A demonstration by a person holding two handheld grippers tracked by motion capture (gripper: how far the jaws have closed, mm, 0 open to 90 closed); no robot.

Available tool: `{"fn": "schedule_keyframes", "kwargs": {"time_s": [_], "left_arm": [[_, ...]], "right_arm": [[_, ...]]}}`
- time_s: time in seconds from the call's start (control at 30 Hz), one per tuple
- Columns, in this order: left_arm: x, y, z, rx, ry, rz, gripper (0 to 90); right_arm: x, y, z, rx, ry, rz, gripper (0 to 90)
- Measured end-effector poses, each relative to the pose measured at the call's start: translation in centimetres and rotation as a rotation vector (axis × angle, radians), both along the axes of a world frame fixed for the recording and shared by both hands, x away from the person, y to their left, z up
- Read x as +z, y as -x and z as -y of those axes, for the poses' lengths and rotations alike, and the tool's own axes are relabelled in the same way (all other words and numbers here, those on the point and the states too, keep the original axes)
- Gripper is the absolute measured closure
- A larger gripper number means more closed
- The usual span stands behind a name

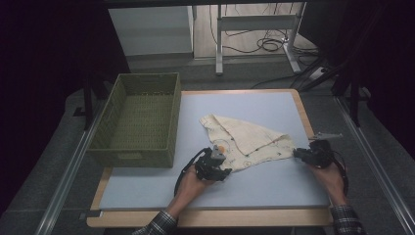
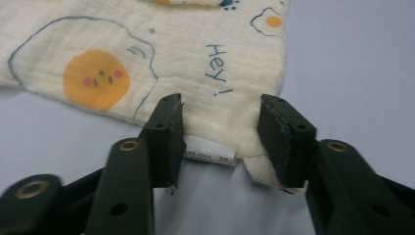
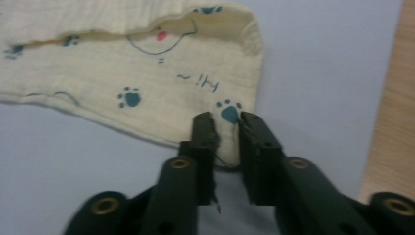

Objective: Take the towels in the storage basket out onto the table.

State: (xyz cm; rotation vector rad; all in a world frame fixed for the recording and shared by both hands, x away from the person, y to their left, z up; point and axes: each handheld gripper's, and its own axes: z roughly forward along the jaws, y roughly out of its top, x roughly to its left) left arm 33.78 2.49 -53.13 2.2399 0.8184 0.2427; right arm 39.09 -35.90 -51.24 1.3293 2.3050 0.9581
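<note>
The right gripper [image 3: 226, 128] pinches the corner of a cream cloth [image 3: 147, 73] printed with blue paw marks. The cloth lies on the blue mat [image 3: 323, 73], near the table's wooden edge [image 3: 391, 112].

My bench [image 1: 147, 186] — pale blue top with a wooden edge, a cream printed cloth [image 1: 247, 139] lying crumpled near its middle, a green woven basket [image 1: 139, 120] at its left side — overhanging the edge.
</note>
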Motion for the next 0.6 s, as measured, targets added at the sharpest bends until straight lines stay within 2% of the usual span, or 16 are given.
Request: {"fn": "schedule_keyframes", "kwargs": {"time_s": [0.07,0.1,0.17,0.27,0.3,0.33,0.37,0.43,0.47,0.6], "left_arm": [[0.1,0.0,0.0,-0.008,0.003,-0.015,70.6],[0.3,0.0,0.3,-0.017,0.004,-0.040,76.2],[0.4,0.1,0.4,-0.031,-0.002,-0.049,85.5],[0.5,0.0,0.2,-0.033,0.001,-0.063,87.9],[0.8,-0.1,-0.7,-0.026,0.008,-0.083,87.9],[0.8,-0.1,-0.7,-0.026,0.008,-0.083,87.9],[0.9,0.1,-1.7,-0.019,0.026,-0.103,87.7],[0.9,0.5,-3.0,-0.014,0.035,-0.117,87.5],[0.9,0.5,-3.0,-0.014,0.035,-0.117,87.4],[0.7,1.8,-5.4,0.002,0.070,-0.148,86.5]], "right_arm": [[-0.1,0.3,0.0,0.015,-0.017,-0.007,83.9],[-0.1,0.4,-0.1,0.019,-0.014,-0.007,84.3],[0.0,0.8,-0.3,0.021,-0.002,-0.010,84.5],[0.0,1.4,-0.6,0.036,-0.005,-0.018,84.4],[0.0,1.7,-0.6,0.043,-0.007,-0.018,84.4],[0.0,1.7,-0.6,0.043,-0.007,-0.018,84.4],[0.1,2.3,-0.8,0.055,-0.011,-0.015,84.4],[0.1,3.0,-1.0,0.069,-0.019,-0.015,84.4],[0.1,3.0,-1.0,0.069,-0.019,-0.015,84.4],[0.2,5.0,-1.5,0.117,-0.048,-0.012,84.2]]}}
